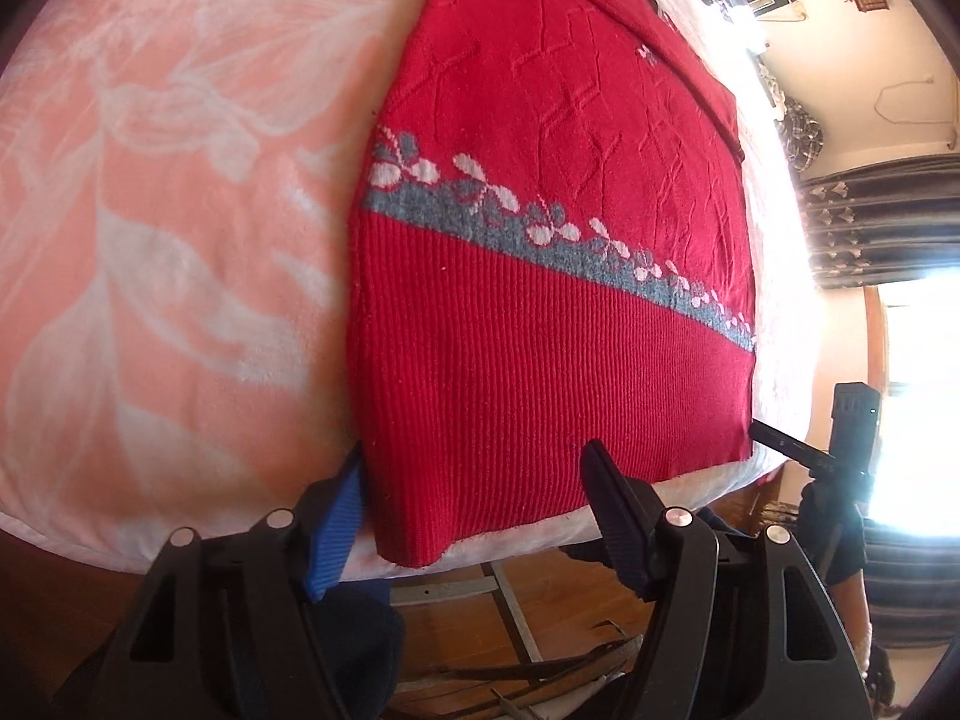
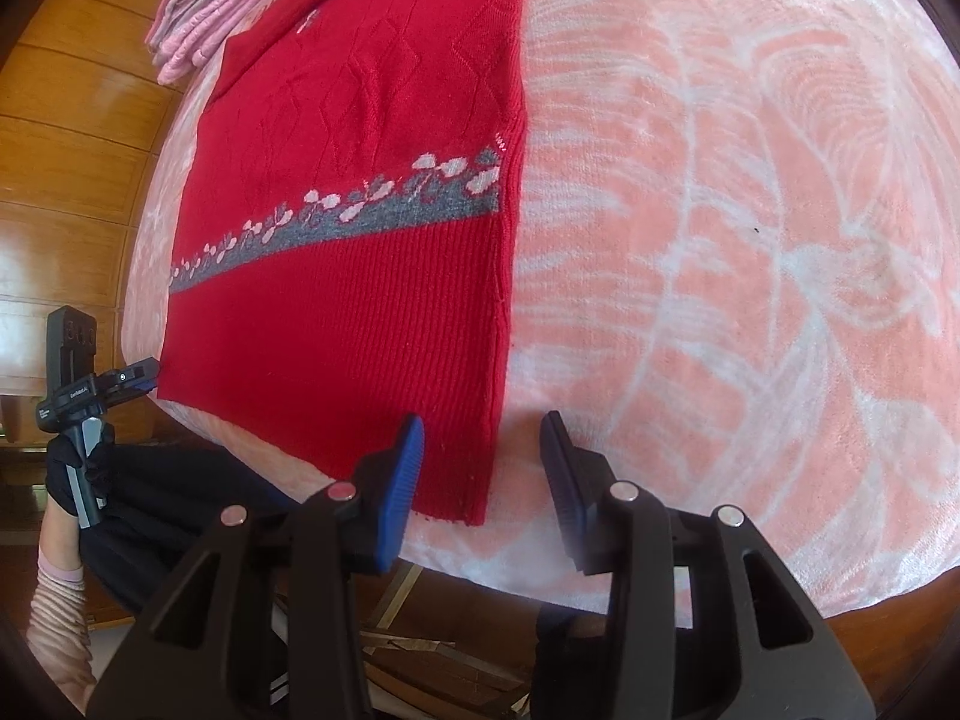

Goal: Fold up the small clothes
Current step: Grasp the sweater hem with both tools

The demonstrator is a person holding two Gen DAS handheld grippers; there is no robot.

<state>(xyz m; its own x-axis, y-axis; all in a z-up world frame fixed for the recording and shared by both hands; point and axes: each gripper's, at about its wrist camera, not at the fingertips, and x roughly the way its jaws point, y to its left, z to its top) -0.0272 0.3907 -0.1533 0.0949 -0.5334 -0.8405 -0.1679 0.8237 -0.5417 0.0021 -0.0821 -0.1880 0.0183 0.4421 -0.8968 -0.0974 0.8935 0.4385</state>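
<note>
A red sweater [image 1: 540,276] lies flat on the pink blanket [image 1: 168,252], its ribbed hem at the near edge of the bed. My left gripper [image 1: 480,480] is wide open, its fingers straddling the hem's left corner, holding nothing. My right gripper [image 2: 483,456] is also wide open and empty, one finger over the hem's right corner, the other over bare blanket. A stack of pink clothes [image 2: 204,18] sits at the far edge, beside the sweater's top.
</note>
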